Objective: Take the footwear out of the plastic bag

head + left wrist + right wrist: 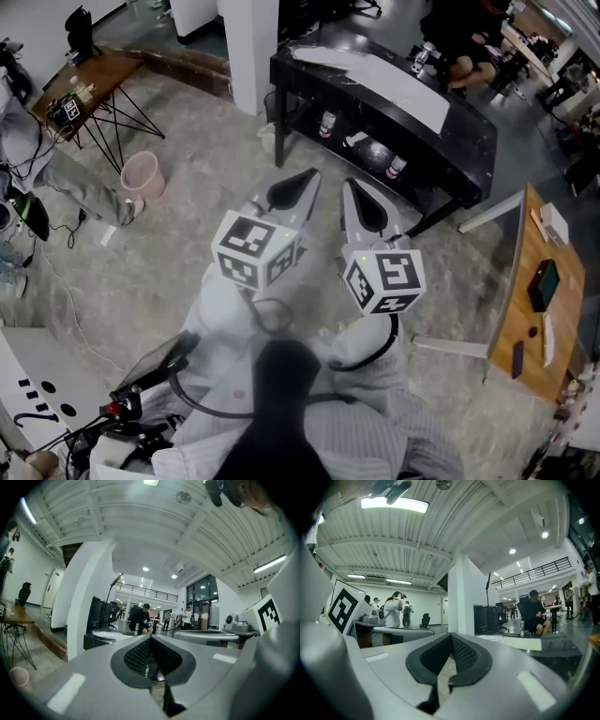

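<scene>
No footwear and no plastic bag can be made out in any view. In the head view my left gripper (298, 180) and right gripper (352, 189) are held side by side close to my body, above the floor, both pointing toward a black table (469, 141). Both are shut with nothing between the jaws. The left gripper view shows its jaws (151, 640) pressed together and aimed level across the room. My right gripper (451, 637) looks the same in its own view. A flat white sheet-like thing (375, 70) lies on the black table's top; what it is I cannot tell.
A pink bucket (142, 174) stands on the floor at the left near a wooden table (98, 75) on wire legs. A white pillar (251, 47) rises beside the black table. Another wooden table (544, 300) is at the right. Bottles (327, 123) sit on the black table's lower shelf. A person (473, 42) sits beyond it.
</scene>
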